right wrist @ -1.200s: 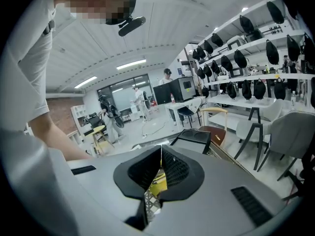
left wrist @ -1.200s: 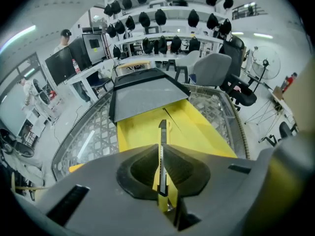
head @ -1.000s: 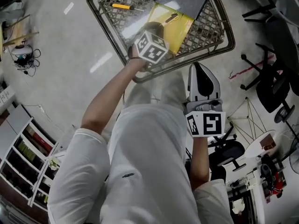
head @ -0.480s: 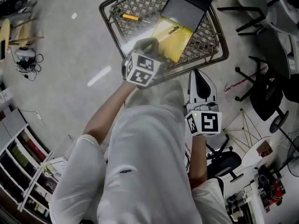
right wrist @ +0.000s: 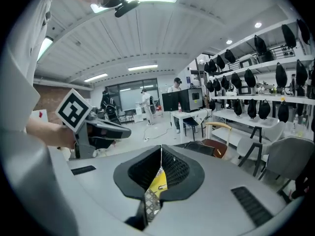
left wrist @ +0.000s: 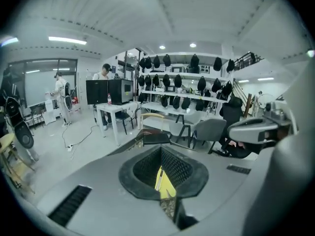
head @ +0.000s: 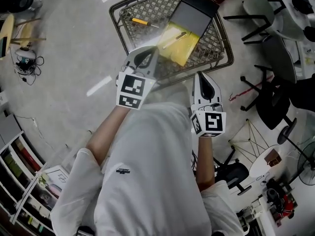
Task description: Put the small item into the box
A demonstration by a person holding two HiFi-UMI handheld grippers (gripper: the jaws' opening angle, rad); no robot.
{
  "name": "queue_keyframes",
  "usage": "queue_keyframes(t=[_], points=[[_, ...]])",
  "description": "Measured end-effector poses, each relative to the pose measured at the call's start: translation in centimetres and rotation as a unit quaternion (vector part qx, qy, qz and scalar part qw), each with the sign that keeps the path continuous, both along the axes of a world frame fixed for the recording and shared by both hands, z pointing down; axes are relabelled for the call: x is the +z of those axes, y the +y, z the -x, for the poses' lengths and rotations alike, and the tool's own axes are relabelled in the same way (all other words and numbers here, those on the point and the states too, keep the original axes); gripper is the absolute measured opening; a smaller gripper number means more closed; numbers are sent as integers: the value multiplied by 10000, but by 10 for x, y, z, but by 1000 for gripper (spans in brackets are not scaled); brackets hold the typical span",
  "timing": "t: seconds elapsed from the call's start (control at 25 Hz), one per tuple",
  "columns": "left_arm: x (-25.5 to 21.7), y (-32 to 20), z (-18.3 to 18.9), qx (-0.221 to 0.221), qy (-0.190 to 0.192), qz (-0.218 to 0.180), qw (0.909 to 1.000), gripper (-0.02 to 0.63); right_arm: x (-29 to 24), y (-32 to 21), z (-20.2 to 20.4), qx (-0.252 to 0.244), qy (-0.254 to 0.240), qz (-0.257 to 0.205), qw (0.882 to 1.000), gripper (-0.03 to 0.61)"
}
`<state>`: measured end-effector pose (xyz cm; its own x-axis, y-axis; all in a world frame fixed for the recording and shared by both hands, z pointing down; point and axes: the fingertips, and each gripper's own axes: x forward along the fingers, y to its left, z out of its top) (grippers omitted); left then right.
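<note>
**A:** How far along is the job?

**B:** Close to done, I'd say. A thin dark item [head: 173, 36] lies on the yellow box [head: 183, 42], and the box sits on the mesh table [head: 216, 38]. I can't tell from above whether the item is down inside the box or only resting across it.

**A:** Anything left to put in?

**B:** Maybe. A screwdriver [head: 139, 21] lies on the mesh, apart from the box, on its left in the head view. If that counts as a small item too, it is not yet in. A dark panel [head: 192, 13] lies against the box's far edge. It could be a lid, but I can't be sure.

**A:** And the left gripper [head: 146, 55]?

**B:** Its jaws are pressed together with nothing between them. It hangs in the air over the table's near rim, tilted down, and touches nothing. In its own view, only the yellow of the box and the thin item show through the notch behind the tips.

**A:** The right gripper [head: 203, 80]?

**B:** Much the same. The tips meet and it is empty. It is held close to the person's body, just short of the table's near edge. A bit of the box and the mesh shows through its notch.
</note>
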<state>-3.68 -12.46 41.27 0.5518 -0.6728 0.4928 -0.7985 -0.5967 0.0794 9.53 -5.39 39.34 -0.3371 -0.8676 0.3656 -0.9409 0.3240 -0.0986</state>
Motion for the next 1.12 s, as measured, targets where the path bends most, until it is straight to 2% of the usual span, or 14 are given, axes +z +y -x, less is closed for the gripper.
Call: queue_keyframes(t=[0.52, 0.72, 1.12], points=[[-82, 55, 50, -279, 505, -637, 9963, 2, -52, 12, 14, 37, 101, -497, 9987, 0], [-91, 66, 51, -263, 591, -761, 9950, 2, -69, 17, 12, 108, 104, -615, 9980, 0], [-89, 82, 44, -147, 743, -718, 9945, 2, -74, 31, 17, -26, 159, -719, 9973, 0]])
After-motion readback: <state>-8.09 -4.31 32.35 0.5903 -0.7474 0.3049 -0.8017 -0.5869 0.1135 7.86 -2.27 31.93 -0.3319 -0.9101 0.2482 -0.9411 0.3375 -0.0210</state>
